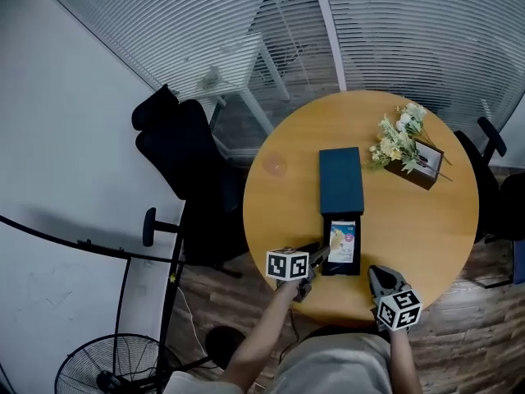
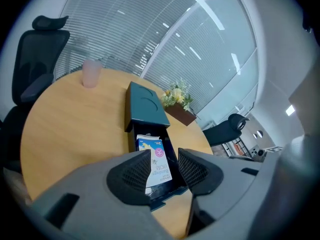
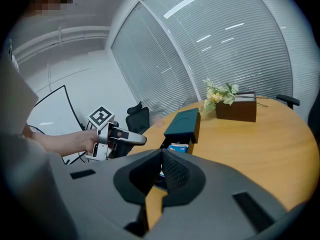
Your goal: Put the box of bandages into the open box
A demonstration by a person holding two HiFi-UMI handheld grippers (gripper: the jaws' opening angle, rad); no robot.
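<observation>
The box of bandages (image 1: 343, 243) lay flat, printed face up, in the tray of the open box (image 1: 341, 272) on the near half of the round wooden table (image 1: 426, 228). The dark teal lid (image 1: 341, 179) lay flat just beyond the tray, on the far side.

My left gripper (image 1: 316, 257) was at the tray's left side, its tips right at the rim. In the left gripper view the left gripper (image 2: 165, 169) had its jaws spread and nothing clamped. The box of bandages (image 2: 156, 159) showed through the gap, down in the open box (image 2: 167, 143), and the lid (image 2: 147, 106) was behind it.

My right gripper (image 1: 377, 273) was to the right of the tray, close to the table's near edge and apart from the box. In its own view the right gripper (image 3: 161, 171) had its pads pressed together on nothing. Past them that view took in the box of bandages (image 3: 178, 147), the lid (image 3: 182, 121) and, to the left, my left gripper (image 3: 140, 140) with its marker cube.

A bunch of pale flowers (image 1: 399, 136) in a brown holder stood on the far right of the table, well apart from the tray, and a pale pink cup (image 1: 275, 165) stood to the left of the lid. A black office chair (image 1: 184, 162) was drawn up at the table's left, and a floor fan (image 1: 107, 368) stood in the near left corner. White blinds closed off the far wall.
</observation>
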